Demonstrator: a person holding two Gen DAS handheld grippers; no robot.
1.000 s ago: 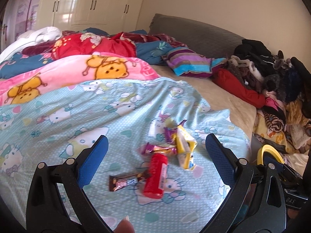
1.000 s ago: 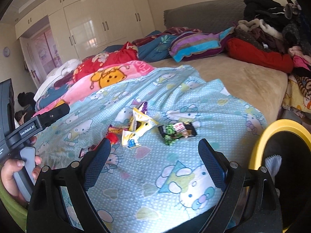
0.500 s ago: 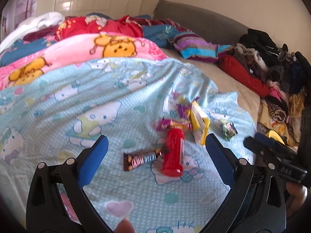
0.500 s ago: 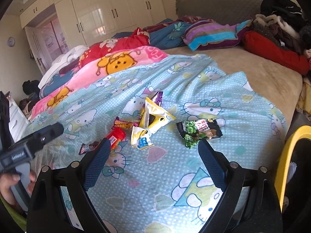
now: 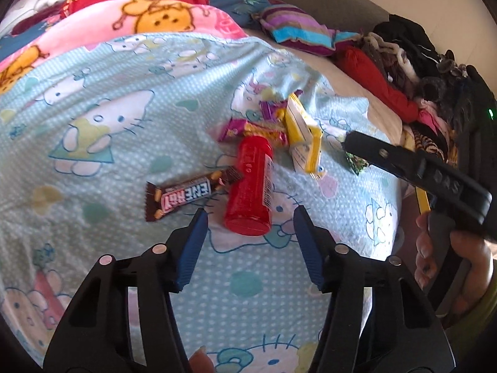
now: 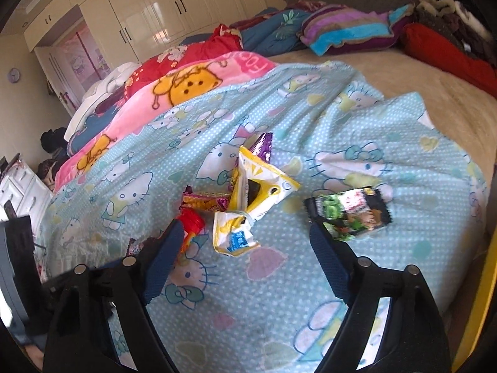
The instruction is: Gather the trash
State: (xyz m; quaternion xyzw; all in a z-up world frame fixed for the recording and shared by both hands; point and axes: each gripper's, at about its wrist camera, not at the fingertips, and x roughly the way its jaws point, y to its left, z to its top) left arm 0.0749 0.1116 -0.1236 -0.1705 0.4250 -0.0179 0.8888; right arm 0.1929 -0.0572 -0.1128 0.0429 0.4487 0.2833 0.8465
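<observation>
A red plastic bottle (image 5: 251, 183) lies on the light-blue cat-print blanket (image 5: 108, 130), with a brown "ENERGY" bar wrapper (image 5: 186, 194) at its left. Beyond it lie a pink-gold wrapper (image 5: 248, 129) and a yellow-white pouch (image 5: 303, 136). My left gripper (image 5: 250, 217) hovers just short of the bottle's base, its jaws closing with nothing between them. My right gripper (image 6: 245, 233) hangs over the yellow-white pouch (image 6: 254, 199), its jaws closing without touching it. A green-black snack packet (image 6: 348, 209) lies by its right finger. The red bottle (image 6: 191, 225) peeks past its left finger.
A yellow bin rim (image 6: 478, 295) stands off the bed's right edge. Folded blankets (image 6: 192, 84) and a striped pillow (image 6: 351, 28) are stacked at the far side; a pile of clothes (image 5: 403, 62) lies right. A hand (image 5: 447, 264) holds the other gripper. White wardrobes (image 6: 149, 9) line the wall.
Both grippers have dropped closer to the litter and tilted further down. The left jaws have narrowed a good deal, the right ones slightly. The right gripper slid towards the pouch.
</observation>
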